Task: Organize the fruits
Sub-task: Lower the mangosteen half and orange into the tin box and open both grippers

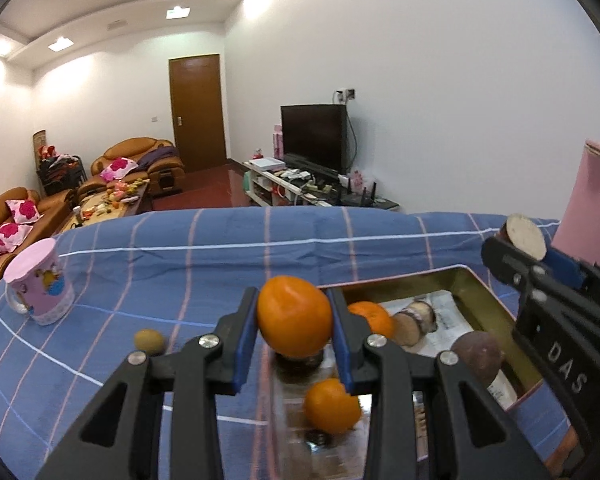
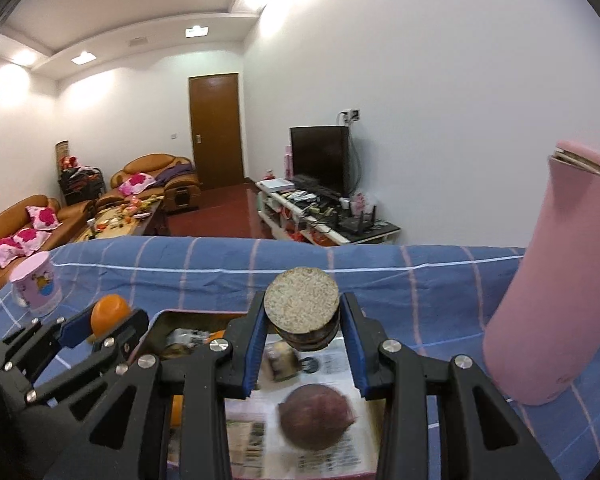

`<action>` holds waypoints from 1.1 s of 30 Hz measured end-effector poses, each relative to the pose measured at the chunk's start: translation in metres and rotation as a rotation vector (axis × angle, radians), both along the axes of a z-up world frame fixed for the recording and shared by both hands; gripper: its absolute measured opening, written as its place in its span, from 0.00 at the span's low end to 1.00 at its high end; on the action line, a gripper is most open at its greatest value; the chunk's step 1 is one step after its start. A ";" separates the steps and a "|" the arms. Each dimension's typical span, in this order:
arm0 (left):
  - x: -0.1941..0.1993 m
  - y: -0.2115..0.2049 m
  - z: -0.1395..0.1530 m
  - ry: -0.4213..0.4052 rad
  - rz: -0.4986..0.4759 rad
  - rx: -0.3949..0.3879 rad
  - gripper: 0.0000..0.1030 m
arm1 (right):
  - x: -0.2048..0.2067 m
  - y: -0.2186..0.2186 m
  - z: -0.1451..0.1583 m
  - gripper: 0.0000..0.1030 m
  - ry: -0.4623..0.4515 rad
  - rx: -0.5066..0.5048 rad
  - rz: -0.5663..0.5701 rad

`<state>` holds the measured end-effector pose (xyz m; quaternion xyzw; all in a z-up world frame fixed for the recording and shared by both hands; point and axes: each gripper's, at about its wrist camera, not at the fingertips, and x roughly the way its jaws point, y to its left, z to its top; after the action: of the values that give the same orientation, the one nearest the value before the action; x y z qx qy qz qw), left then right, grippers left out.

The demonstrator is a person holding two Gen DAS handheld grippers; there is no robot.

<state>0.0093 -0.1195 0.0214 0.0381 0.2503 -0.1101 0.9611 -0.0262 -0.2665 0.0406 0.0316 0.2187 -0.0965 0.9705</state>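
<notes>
My left gripper [image 1: 294, 320] is shut on an orange [image 1: 295, 317], held above the table's blue checked cloth beside a shallow tray [image 1: 466, 276]. A second orange [image 1: 332, 405] lies below it, a third [image 1: 374, 317] in the tray. My right gripper [image 2: 302, 320] is shut on a brown cut-ended sweet potato piece [image 2: 302, 300] above the tray [image 2: 158, 320]. A dark round passion fruit [image 2: 316, 416] lies in the tray under it. The right gripper [image 1: 528, 250] also shows in the left view, the left gripper [image 2: 100, 326] in the right view.
A pink cup [image 1: 40, 280] stands at the far left of the table. A small brown-green kiwi [image 1: 149, 341] lies on the cloth. A tall pink flask [image 2: 548, 280] stands at the right. The tray is lined with newspaper [image 2: 332, 364]. Sofas and a TV stand lie beyond the table.
</notes>
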 end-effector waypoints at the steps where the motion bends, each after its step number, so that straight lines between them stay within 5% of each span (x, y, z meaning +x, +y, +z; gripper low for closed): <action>1: 0.000 -0.004 0.000 0.002 -0.006 0.001 0.34 | 0.000 -0.003 0.000 0.37 0.003 -0.001 -0.008; 5: 0.005 -0.020 0.000 0.012 -0.027 0.011 0.34 | 0.002 -0.008 0.001 0.37 0.010 -0.046 -0.051; 23: 0.022 -0.015 -0.014 0.072 -0.031 0.021 0.34 | 0.021 -0.021 -0.033 0.37 0.152 0.102 0.027; 33: 0.026 -0.018 -0.020 0.097 -0.049 0.041 0.34 | 0.025 -0.010 -0.042 0.37 0.195 0.098 0.085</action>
<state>0.0353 -0.1373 0.0014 0.0582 0.2980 -0.1300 0.9439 -0.0010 -0.2764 -0.0017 0.0604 0.3179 -0.0471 0.9450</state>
